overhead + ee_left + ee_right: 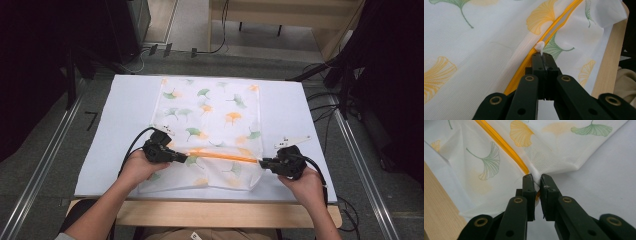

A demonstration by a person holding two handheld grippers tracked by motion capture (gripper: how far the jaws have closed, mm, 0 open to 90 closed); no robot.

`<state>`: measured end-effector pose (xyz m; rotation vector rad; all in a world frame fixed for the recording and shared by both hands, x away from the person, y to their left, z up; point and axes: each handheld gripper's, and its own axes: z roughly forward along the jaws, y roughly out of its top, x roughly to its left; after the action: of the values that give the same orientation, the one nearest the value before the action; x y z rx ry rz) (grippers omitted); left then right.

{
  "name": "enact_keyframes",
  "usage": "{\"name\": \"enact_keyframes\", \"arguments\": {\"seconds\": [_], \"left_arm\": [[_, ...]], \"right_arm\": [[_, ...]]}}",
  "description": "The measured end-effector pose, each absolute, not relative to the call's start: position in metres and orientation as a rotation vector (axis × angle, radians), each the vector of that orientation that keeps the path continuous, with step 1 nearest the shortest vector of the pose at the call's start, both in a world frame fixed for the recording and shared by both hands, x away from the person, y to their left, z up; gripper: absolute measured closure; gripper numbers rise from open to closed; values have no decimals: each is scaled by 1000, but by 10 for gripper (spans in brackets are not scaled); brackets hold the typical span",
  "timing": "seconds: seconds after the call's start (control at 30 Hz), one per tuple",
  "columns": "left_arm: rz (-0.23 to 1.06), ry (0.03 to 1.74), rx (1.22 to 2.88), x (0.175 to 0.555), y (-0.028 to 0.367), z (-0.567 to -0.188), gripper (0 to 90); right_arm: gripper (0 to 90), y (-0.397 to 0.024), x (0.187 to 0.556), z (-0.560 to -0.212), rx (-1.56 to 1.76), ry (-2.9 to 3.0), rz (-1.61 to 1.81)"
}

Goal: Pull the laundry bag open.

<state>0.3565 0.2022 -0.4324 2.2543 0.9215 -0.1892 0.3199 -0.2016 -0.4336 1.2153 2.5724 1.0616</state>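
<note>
Pinching the white zipper pull [539, 46] with my left gripper [543, 56], jaws fully clenched on it. My right gripper [537, 180] is clamping the mesh bag [210, 120] at its zipper [225, 157] end. Bag is lying flat on the white table [125, 105].

The left hand-held gripper [543, 58] rises from six o'clock, its black jaws pressed together on a small white zipper pull [540, 46]. The yellow zipper [560, 18] runs toward one o'clock across a white mesh bag [486, 50] printed with ginkgo leaves. At three o'clock lies the wooden tabletop [610, 67] edge.
</note>
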Motion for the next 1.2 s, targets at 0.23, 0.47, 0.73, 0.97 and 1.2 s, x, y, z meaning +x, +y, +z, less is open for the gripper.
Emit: {"name": "enact_keyframes", "arguments": {"seconds": [0.23, 0.47, 0.73, 0.97, 1.2], "left_arm": [[-187, 926, 2256, 356, 202, -432, 900], [-188, 917, 2255, 352, 206, -426, 900], [-176, 966, 2239, 350, 223, -425, 900], [-159, 1034, 2191, 344, 258, -426, 900], [-159, 1026, 2189, 343, 259, -427, 900]], "right_arm": [[851, -201, 320, -434, 1210, 2577, 1065], [850, -203, 320, -433, 1218, 2570, 1078], [851, -204, 319, -433, 1214, 2569, 1080], [849, -203, 320, -433, 1212, 2575, 1078], [850, -200, 320, -435, 1210, 2582, 1055]]}}
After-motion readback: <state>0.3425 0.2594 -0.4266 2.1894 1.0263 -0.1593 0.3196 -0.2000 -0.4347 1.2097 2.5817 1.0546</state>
